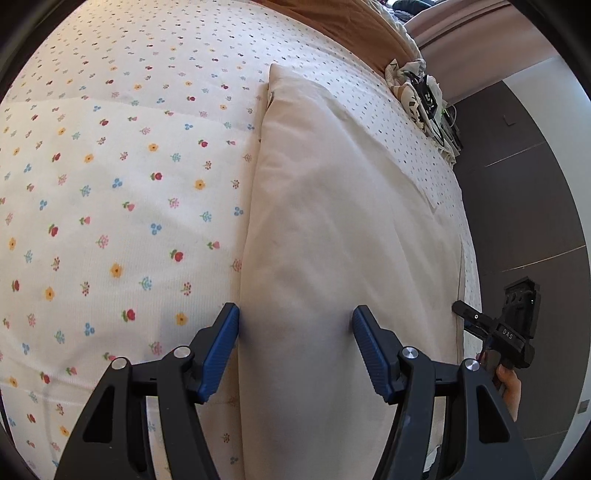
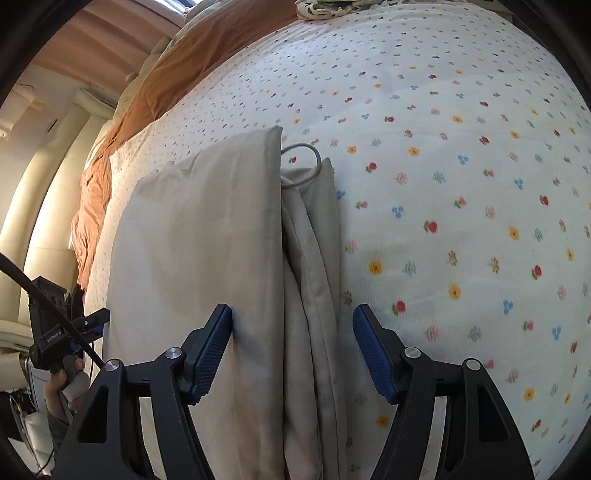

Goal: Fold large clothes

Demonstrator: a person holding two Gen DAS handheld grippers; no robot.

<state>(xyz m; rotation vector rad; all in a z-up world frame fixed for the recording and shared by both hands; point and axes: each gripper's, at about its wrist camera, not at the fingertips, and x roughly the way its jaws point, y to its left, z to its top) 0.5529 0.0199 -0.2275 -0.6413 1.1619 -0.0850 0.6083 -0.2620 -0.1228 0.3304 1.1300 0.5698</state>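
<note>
A cream garment (image 1: 332, 240) lies folded in a long strip on the flowered bedsheet (image 1: 110, 221). My left gripper (image 1: 295, 325) is open, its blue pads straddling the garment's near left edge. In the right wrist view the same garment (image 2: 207, 240) shows its folded layers, with a drawstring loop (image 2: 301, 155) at the far end. My right gripper (image 2: 291, 325) is open over the layered fold edge. The other gripper shows at the bed edge in each view, in the left wrist view (image 1: 480, 321) and in the right wrist view (image 2: 88, 321).
An orange blanket (image 1: 351, 26) lies at the far end of the bed, also in the right wrist view (image 2: 147, 99). A patterned cloth pile (image 1: 417, 92) sits at the far right corner. Dark floor (image 1: 517, 221) lies beyond the bed's right edge.
</note>
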